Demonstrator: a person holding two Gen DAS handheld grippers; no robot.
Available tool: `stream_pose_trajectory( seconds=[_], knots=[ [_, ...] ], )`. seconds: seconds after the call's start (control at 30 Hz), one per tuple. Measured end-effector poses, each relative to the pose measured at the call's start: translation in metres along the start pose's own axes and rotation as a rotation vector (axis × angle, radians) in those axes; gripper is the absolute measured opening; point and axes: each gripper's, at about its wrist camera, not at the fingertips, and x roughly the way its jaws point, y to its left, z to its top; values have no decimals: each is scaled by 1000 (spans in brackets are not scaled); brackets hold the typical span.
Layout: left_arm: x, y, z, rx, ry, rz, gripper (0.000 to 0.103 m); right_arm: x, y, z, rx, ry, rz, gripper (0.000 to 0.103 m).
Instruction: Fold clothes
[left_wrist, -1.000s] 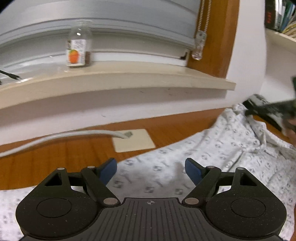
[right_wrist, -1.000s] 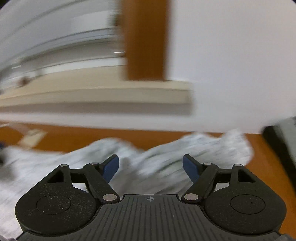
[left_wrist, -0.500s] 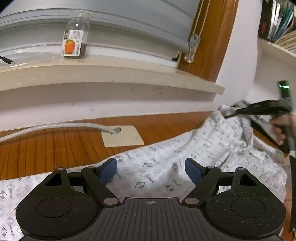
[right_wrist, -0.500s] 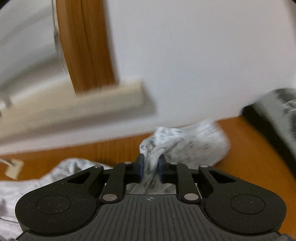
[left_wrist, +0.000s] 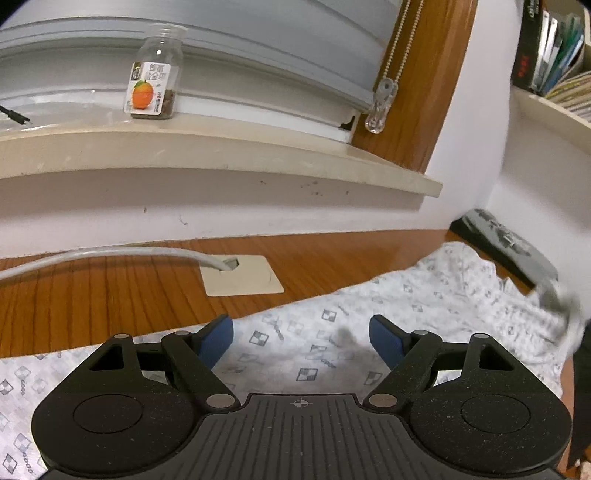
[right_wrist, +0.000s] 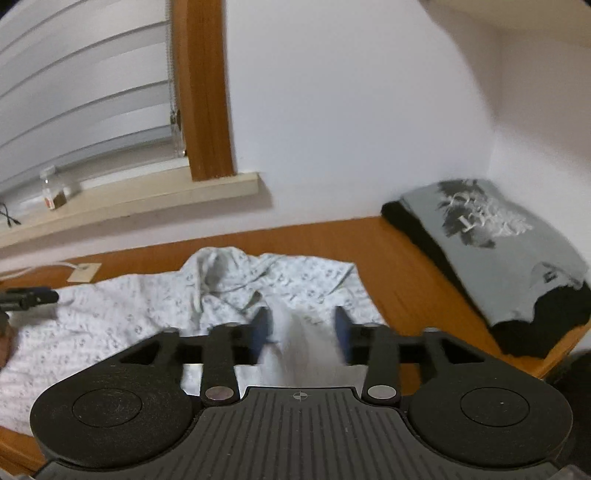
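The right gripper, half a second ago pinched on cloth, now has its fingers parted around a blurred fold; whether it still grips, I cannot tell. The left gripper stays released. One white patterned shirt lies rumpled mid-frame on the wooden table; one folded grey-and-black stack sits at right.

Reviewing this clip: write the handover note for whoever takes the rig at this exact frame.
Left claw: open, hovering over the patterned shirt, holding nothing.
Right claw: jaws partway apart, blurred shirt fabric filling the gap; grip unclear.
Shirt lies spread and rumpled on the wooden table; a grey T-shirt sits at the far right on a dark garment.
Done: grey T-shirt looks folded.
Left: the patterned shirt shows no clean fold yet.
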Motion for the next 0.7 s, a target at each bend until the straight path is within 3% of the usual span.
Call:
stream_pose_trajectory(
  seconds=[0.13,0.27,0.5,0.53,0.57,0.6,0.7],
  knots=[
    [1,-2,0,9,5,-2,83,36,16,6,-42,18,41,60],
    [1,1,0,-8,3,-9,83,94,34,-2,-134,104,14,60],
    [1,-2,0,1,8,-5,83,113,28,-18,-144,183,59,58],
    [1,-2,0,0,8,-5,83,115,28,-21,-145,194,66,51],
    [1,-2,0,0,9,-5,83,117,27,-23,-146,205,72,22],
    [1,-2,0,0,10,-5,83,114,23,-25,-146,206,77,7],
    [2,-2,0,1,13,-5,84,78,10,-14,-137,154,76,6]
  ],
)
